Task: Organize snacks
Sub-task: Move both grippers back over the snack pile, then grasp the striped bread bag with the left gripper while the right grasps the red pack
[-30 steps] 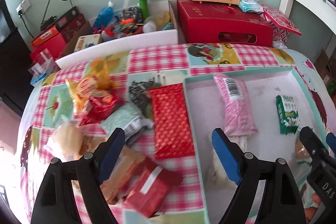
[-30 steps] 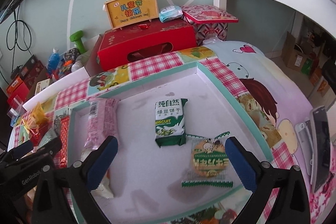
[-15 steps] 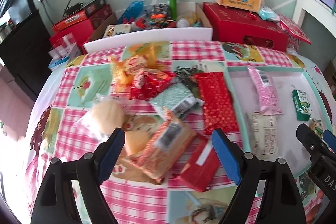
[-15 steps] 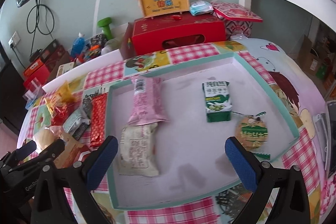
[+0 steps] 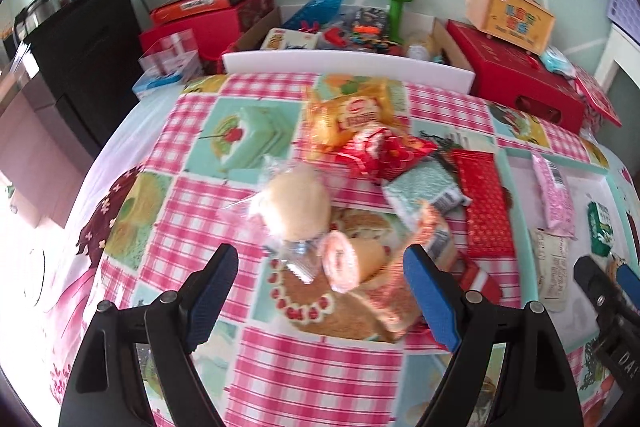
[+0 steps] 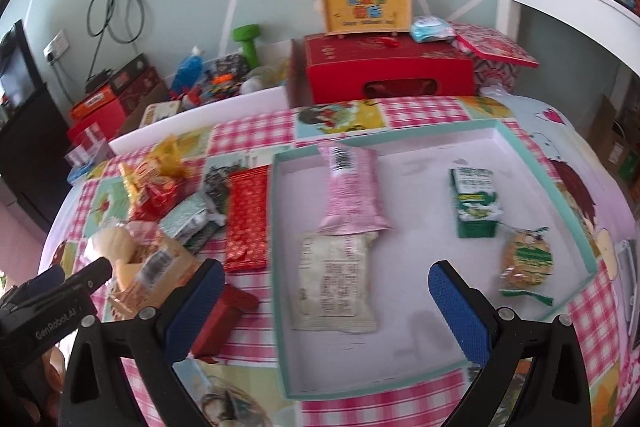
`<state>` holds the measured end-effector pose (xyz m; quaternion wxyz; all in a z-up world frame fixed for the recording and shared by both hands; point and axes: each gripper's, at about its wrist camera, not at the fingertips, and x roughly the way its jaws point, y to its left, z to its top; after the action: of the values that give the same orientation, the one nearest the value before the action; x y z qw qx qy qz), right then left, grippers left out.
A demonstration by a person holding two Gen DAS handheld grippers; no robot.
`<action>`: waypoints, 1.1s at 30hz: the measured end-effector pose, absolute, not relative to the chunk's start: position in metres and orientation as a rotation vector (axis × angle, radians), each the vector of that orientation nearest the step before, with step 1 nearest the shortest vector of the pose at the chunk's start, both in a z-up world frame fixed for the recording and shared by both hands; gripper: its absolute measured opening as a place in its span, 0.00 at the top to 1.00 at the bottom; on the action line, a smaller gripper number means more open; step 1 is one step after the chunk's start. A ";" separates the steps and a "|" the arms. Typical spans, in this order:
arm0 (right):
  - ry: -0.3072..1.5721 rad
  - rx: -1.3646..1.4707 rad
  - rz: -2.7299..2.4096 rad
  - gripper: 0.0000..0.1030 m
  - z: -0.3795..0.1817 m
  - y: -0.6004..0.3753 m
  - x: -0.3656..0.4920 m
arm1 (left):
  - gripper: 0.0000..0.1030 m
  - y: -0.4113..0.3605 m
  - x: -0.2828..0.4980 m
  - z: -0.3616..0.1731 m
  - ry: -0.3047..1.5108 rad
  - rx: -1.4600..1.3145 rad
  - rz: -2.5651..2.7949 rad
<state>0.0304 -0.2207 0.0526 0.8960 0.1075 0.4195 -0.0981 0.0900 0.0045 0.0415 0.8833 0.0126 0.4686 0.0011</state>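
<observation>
A loose pile of snacks lies on the checked cloth: a wrapped bun [image 5: 296, 207], a pink roll [image 5: 340, 259], an orange pack [image 5: 434, 239] and a flat red packet [image 5: 486, 203]. My left gripper [image 5: 320, 279] hovers open just before the bun and roll, gripping nothing. To the right, the teal-rimmed tray [image 6: 276, 227] holds a pink packet [image 6: 350, 191], a beige packet [image 6: 334, 283], a green biscuit box [image 6: 476, 203] and a round cookie pack [image 6: 528, 261]. My right gripper [image 6: 326, 291] stands open over the beige packet, not touching it.
A red gift box [image 6: 384, 71] with a yellow carry case [image 6: 366, 5] on top stands behind the table. A white board [image 5: 344, 65] and a carton of toys with a green dumbbell [image 5: 396, 7] line the back edge. A phone [image 6: 630, 291] lies at the right.
Both grippers have swept left across the table. The left one went from the tray's edge to over the snack pile; the right one from the biscuit box to the beige packet. Jaws stayed open.
</observation>
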 end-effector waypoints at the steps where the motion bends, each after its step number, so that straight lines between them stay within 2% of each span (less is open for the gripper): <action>1: 0.878 0.218 -0.191 0.00 0.051 -0.216 0.032 | 0.17 0.008 0.091 0.040 0.979 0.019 0.008; 9: 0.933 0.158 -0.106 0.00 0.036 -0.179 0.043 | 0.17 0.009 0.092 0.030 0.997 0.008 -0.037; 16: 0.931 0.146 -0.172 0.00 0.034 -0.188 0.042 | 0.19 -0.014 0.094 0.025 0.984 0.045 -0.099; 18: 0.931 0.157 -0.184 0.00 0.034 -0.194 0.042 | 0.27 -0.021 0.095 0.025 0.979 0.044 -0.129; 20: 0.933 0.166 -0.192 0.00 0.033 -0.198 0.042 | 0.40 -0.028 0.097 0.023 0.979 0.046 -0.157; 24: 0.935 0.180 -0.200 0.00 0.033 -0.206 0.040 | 0.52 -0.040 0.096 0.020 0.972 0.066 -0.198; 26: 0.934 0.183 -0.203 0.00 0.033 -0.208 0.040 | 0.64 -0.045 0.097 0.016 0.998 0.056 -0.239; 33: 0.939 0.188 -0.205 0.00 0.032 -0.210 0.038 | 0.66 -0.047 0.099 0.005 1.049 0.070 -0.239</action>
<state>0.0384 -0.2102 0.0319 0.8826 0.0901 0.4509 -0.0984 0.0986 -0.0468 0.0053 0.8581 0.0335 0.4996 -0.1138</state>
